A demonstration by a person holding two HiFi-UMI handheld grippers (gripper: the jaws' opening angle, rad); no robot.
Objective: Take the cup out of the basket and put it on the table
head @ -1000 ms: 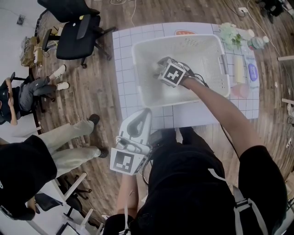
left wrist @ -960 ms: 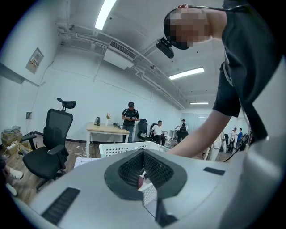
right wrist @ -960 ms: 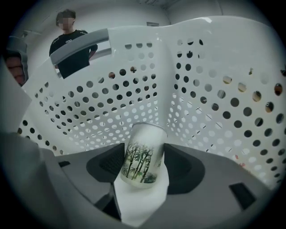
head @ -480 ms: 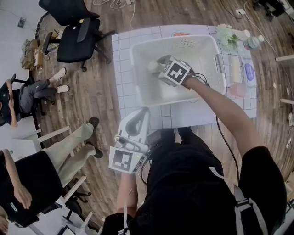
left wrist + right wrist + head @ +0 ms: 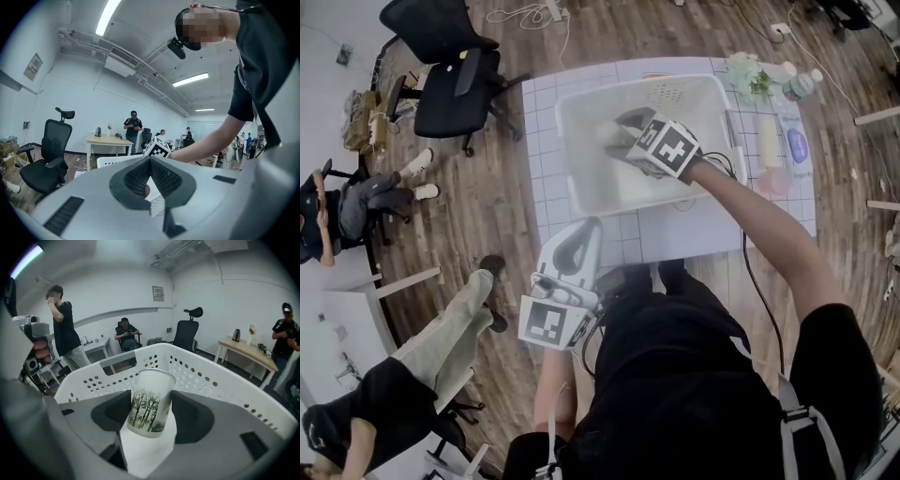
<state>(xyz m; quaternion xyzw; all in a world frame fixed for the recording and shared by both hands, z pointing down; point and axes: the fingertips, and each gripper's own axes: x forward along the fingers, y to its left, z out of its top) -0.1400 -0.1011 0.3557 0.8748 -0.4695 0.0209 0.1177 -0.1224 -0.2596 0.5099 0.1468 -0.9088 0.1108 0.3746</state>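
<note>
One basket (image 5: 566,150), one cup (image 5: 150,409), one table (image 5: 666,240), one left gripper (image 5: 150,160), one right gripper (image 5: 150,398)

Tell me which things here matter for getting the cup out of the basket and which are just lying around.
In the job: frosted cup with green bamboo print, clamped in the right hand-held gripper; white perforated plastic basket; white gridded table.
Lying about: black office chair; green-and-white flower bunch; white tube with blue label; left hand-held gripper, shut, idle.
</note>
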